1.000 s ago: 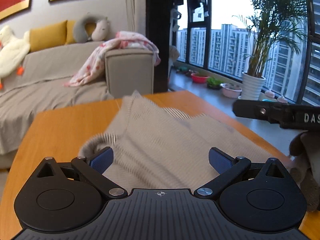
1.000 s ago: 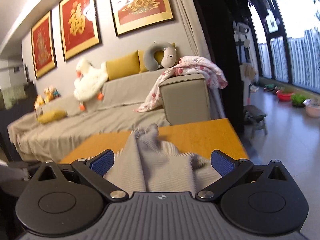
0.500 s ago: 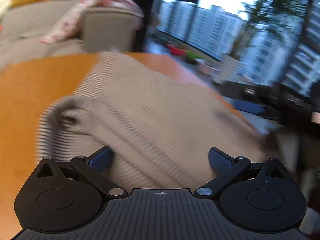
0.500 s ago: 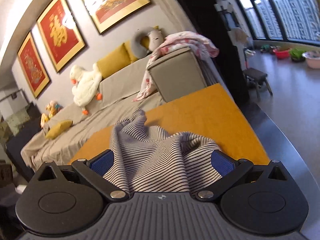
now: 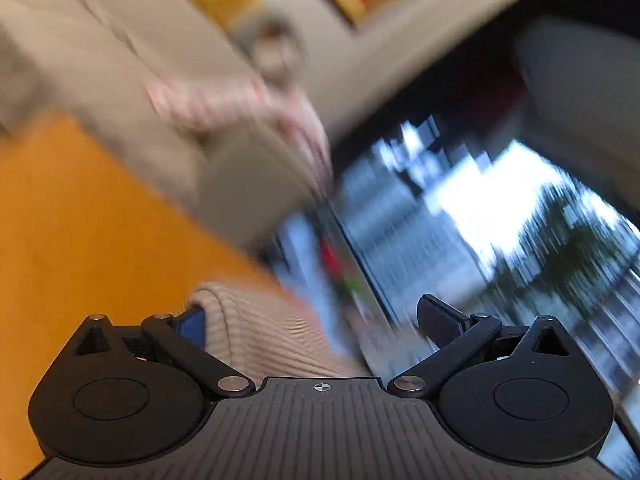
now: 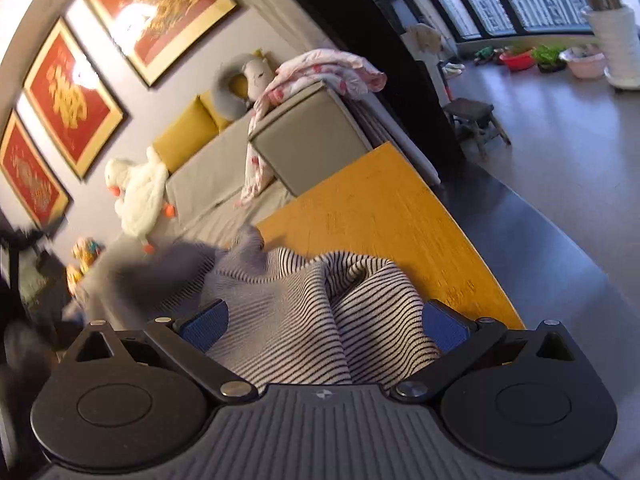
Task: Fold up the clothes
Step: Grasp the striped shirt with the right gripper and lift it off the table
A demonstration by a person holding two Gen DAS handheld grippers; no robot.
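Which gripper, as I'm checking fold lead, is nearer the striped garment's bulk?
Right: right gripper has the striped garment bunched between its fingers; left gripper has only its edge.

One striped garment is counted on one orange tabletop. Three red-and-gold framed pictures are counted on the wall. One grey sofa is recorded, carrying one white plush goose, two yellow cushions, one grey neck pillow and one pink floral blanket. One dark stool is noted. One white plant pot is counted, with one red basin and one pink basin beside it.
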